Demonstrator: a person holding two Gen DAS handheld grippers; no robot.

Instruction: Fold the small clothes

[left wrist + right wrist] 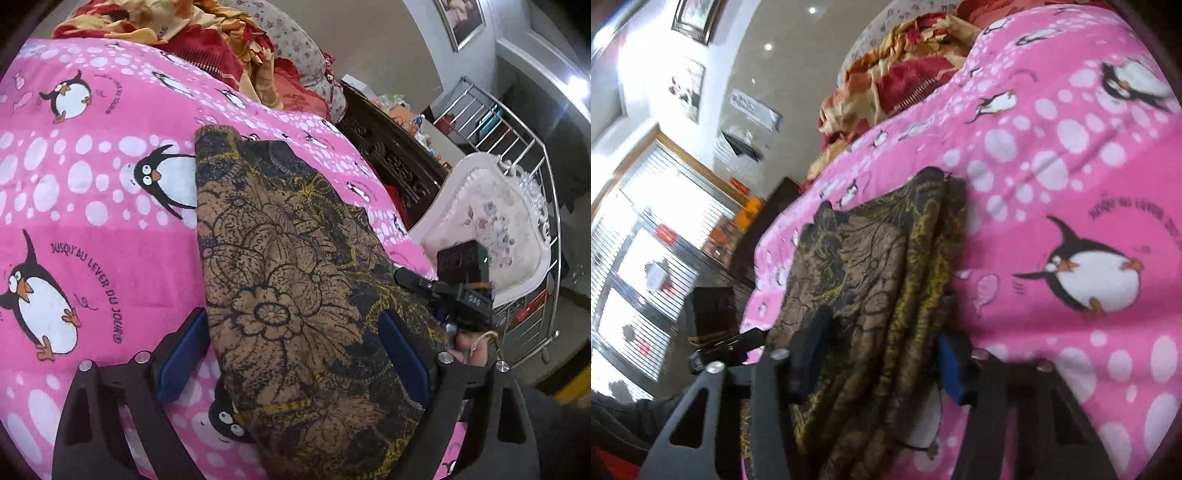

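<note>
A brown garment with black and yellow flower print lies folded lengthwise on the pink penguin blanket. My left gripper is open, its blue pads on either side of the garment's near end, just above it. The right gripper shows in the left wrist view at the garment's right edge. In the right wrist view the garment lies in bunched folds, and my right gripper is open with the folds between its fingers.
A heap of red and yellow bedding and a flowered pillow lie at the far end of the bed. A white upholstered chair and a metal rack stand beside the bed. A window is at left.
</note>
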